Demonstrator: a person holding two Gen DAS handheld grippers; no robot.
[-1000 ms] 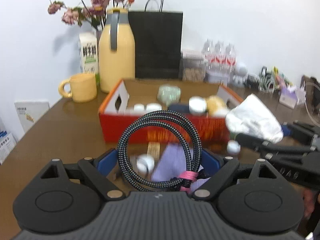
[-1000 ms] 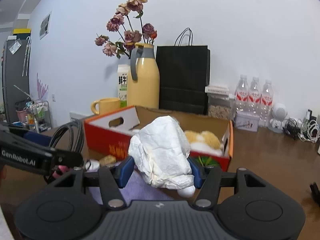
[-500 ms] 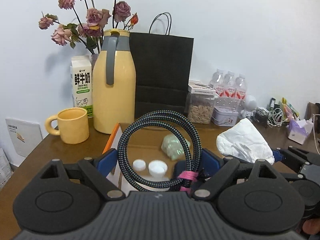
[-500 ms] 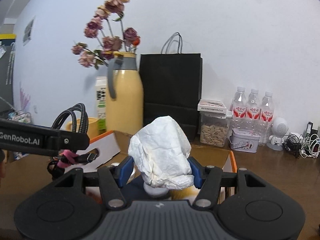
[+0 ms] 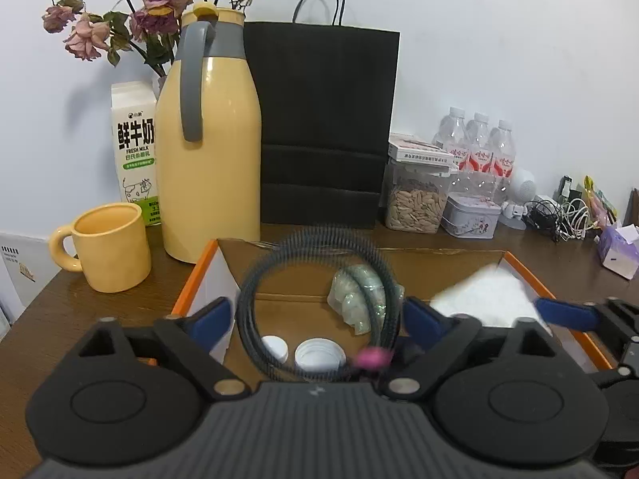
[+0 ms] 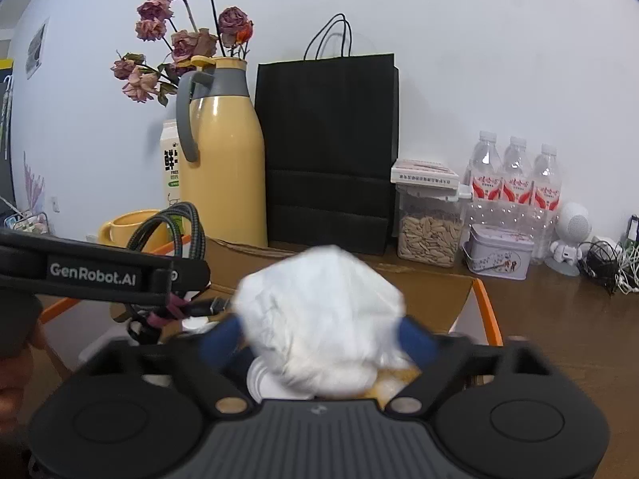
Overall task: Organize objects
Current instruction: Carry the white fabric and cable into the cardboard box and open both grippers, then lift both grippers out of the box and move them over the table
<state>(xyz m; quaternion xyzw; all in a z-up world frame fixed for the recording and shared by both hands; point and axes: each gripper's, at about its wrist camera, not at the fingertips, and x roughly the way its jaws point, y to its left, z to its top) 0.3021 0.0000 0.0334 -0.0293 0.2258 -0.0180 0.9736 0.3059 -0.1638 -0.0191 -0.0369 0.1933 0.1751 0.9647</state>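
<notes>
Now both tongs (image 5: pixel 317 317) (image 6: pixel 317 337) have just spread, cable coil (image 5: pixel 319 303) and tissue wad (image 6: pixel 319 319) loose between them.

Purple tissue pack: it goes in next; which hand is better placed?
Right. The purple tissue pack lies beyond the box's right wall, on the right gripper's side; its fingers have just been opening, white wad between.

The milk carton (image 5: pixel 135 151) at left in the left wrist view reads "鲜牛奶" and "FRESH MILK". In the right wrist view, "GenRobot.AI" is printed in white on the left tool (image 6: pixel 100 271) at mid-left.
</notes>
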